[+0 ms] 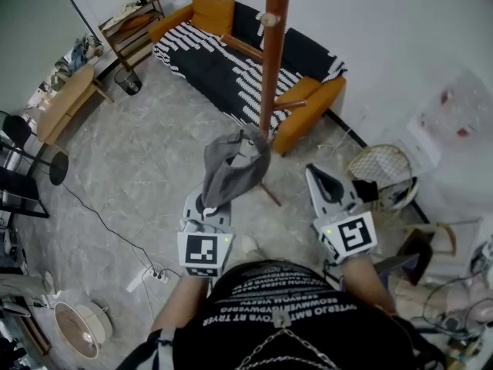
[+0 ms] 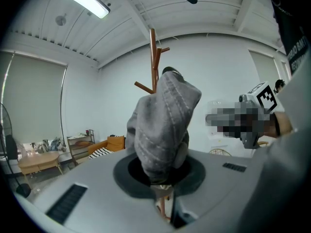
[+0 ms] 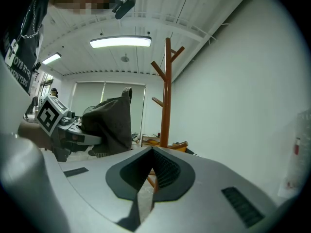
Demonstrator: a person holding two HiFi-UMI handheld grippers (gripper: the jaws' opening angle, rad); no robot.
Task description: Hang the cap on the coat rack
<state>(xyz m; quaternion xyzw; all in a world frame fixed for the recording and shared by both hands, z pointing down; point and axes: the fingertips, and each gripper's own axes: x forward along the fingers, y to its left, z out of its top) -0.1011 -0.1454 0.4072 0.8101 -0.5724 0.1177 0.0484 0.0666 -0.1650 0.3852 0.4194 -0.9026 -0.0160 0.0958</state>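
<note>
Holding a grey cap upright, the left gripper has its jaws pinched narrow on the cap's lower edge. The cloth bunches up from between the pads and stands above them. The cap is off the floor, in the air just in front of the coat rack. Its top is close to the pole; from the head view I cannot tell whether they touch. In the left gripper view the cap covers the lower pole, and the pegs show above it.

The right gripper is beside the left, apart from the cap. Its jaws are closed together at the tips, with nothing between them.

The coat rack is a brown wooden pole with angled pegs. It stands on the grey marbled floor by the right-hand end of the orange-and-striped sofa. A low wooden table sits at the floor's left edge.
</note>
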